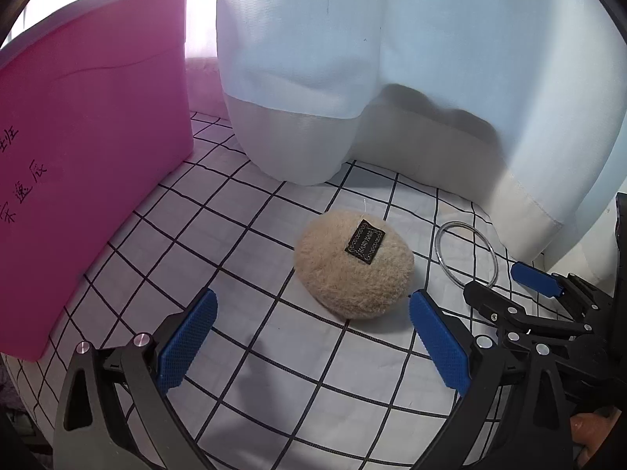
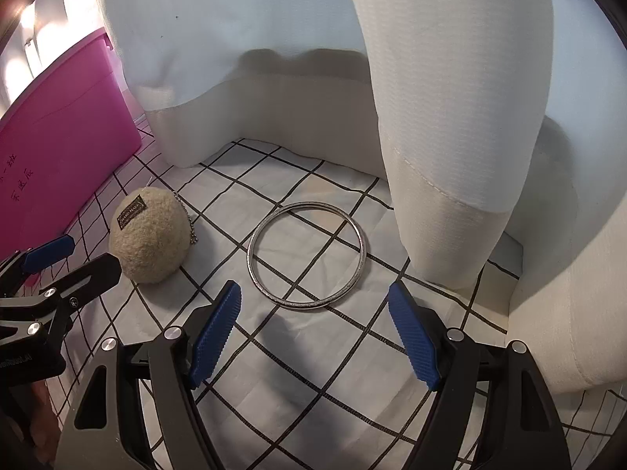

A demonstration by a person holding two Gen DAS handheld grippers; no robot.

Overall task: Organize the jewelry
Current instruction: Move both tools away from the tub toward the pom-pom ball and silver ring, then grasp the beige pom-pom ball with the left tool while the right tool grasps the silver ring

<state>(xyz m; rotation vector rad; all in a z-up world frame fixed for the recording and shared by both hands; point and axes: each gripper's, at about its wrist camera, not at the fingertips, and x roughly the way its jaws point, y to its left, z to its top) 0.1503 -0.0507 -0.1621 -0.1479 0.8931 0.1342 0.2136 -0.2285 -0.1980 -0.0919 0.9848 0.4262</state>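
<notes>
The silver bangle (image 1: 465,253) lies flat on the checked cloth (image 1: 243,235), and every place here is told from it. In the left wrist view it sits just to the right of a fuzzy beige pouch (image 1: 354,270), which carries a small black label on top; a narrow strip of cloth shows between the two. Farther left of the bangle, well apart, stands a pink plastic bin (image 1: 90,149) with handwriting on its side. Behind the bangle hangs a white curtain (image 1: 392,58), its hem resting on the cloth. The left gripper (image 1: 313,340) is spread wide with nothing between its blue pads, the pouch just ahead of the gap. The right gripper (image 1: 505,282) enters from the right edge, its near black finger tip lying over the bangle's front rim in this view; whether they touch cannot be told.

The right wrist view gives the whole bangle (image 2: 307,254), seen as two thin rings lying together. It also shows a ball chain (image 2: 188,219) trailing from the pouch (image 2: 151,235) toward the bangle, hidden in the other view. The right gripper (image 2: 315,337) stands wide and empty, the bangle just beyond its pads. The left gripper (image 2: 74,258) shows at the left edge, beside the pouch.
</notes>
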